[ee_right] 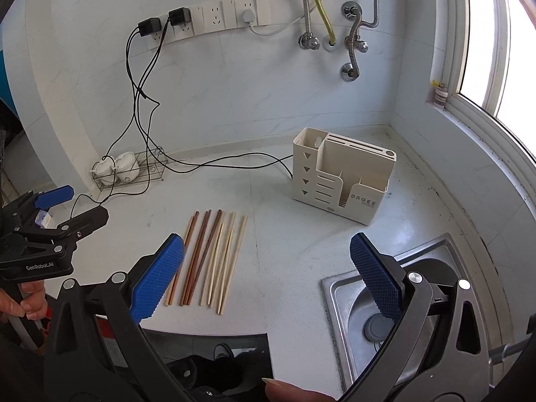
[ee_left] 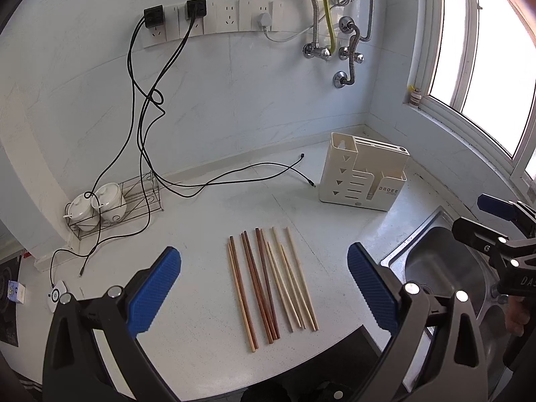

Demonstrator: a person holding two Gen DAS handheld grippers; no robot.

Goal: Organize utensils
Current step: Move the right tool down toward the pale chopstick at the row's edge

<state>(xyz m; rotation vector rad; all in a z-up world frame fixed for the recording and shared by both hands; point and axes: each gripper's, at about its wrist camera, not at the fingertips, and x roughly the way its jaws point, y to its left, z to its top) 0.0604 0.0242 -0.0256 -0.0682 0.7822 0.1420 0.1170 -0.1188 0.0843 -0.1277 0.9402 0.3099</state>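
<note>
A pale speckled counter [ee_left: 207,221] fills the middle of both views, running back to a white wall with a row of sockets [ee_left: 214,20] and black cables [ee_left: 140,107] hanging from the upper left. A steel sink [ee_right: 338,288] sits in the lower right of the right wrist view. The cream utensil holder [ee_left: 363,176] stands upright in the right centre, near the corner under the window. A wire rack with two white lidded pots [ee_left: 100,204] sits at centre left. The chopsticks [ee_left: 271,281], dark and light wood, lie side by side flat on the counter at lower centre, well apart from the holder. The left gripper [ee_left: 264,284] hangs above them, released and wide, empty. The right gripper [ee_right: 268,281] is likewise spread, holding nothing.
</note>
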